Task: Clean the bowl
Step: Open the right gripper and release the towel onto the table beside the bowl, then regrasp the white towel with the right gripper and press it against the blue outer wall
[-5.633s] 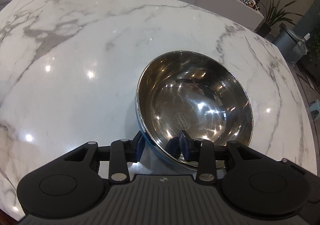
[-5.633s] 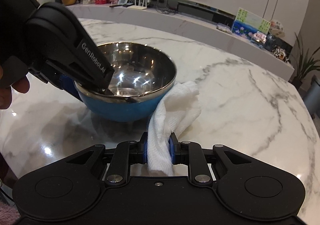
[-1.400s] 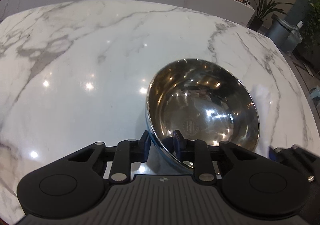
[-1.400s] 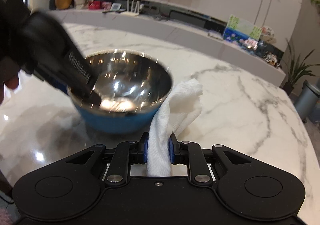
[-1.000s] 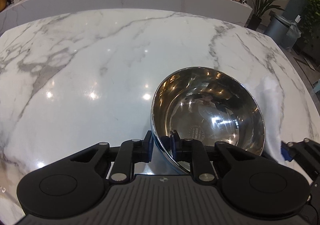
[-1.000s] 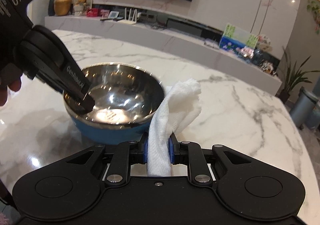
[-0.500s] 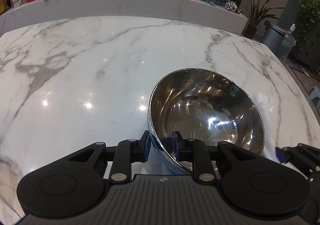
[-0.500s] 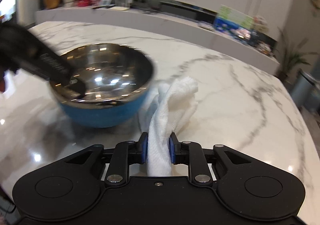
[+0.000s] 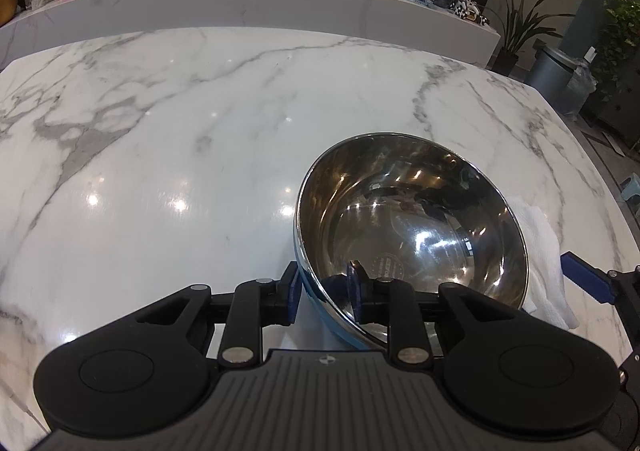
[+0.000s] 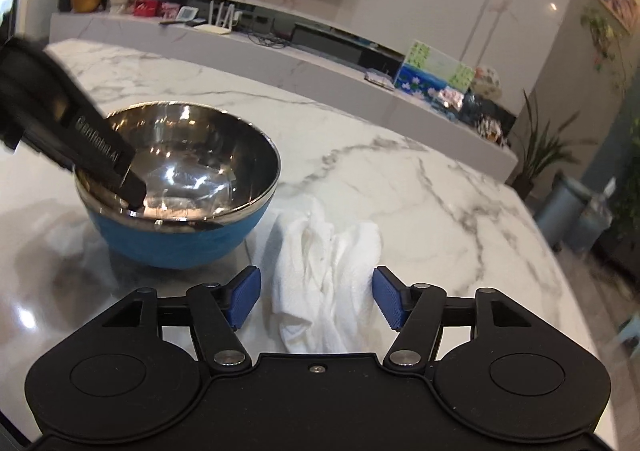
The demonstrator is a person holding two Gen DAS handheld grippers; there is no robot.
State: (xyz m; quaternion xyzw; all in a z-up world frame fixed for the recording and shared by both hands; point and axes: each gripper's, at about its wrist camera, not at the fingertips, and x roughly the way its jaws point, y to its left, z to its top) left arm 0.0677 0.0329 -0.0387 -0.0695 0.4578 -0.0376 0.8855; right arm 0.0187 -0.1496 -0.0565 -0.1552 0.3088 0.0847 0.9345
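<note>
One round steel bowl with a blue outer shell (image 9: 412, 235) sits on the white grey-veined marble table (image 9: 180, 139), toward 4 o'clock in the left wrist view and 10 o'clock in the right wrist view (image 10: 180, 187). Inside looks shiny and bare; no residue that I can make out.

Your left gripper (image 9: 326, 291) straddles the near rim at 6 o'clock, one blue pad outside the wall, one inside. Its jaws are narrow and opening; the gap around the rim looks slack, so you're likely letting go. Ease off straight, don't drag the rim or you'll tip the bowl.

Crumpled white cloth (image 10: 324, 275) lies flat on the marble just beside the bowl, at its 4 o'clock in the right view. Your right gripper (image 10: 316, 299) has it between the jaws but the blue pads stand clear on both sides, jaws wide and opening. So the cloth is released, not held.

Judging by that, wiping seems done and you're at the put-down step. Lift the right gripper back without snagging a fold. Keep the cloth off the bowl wall.
</note>
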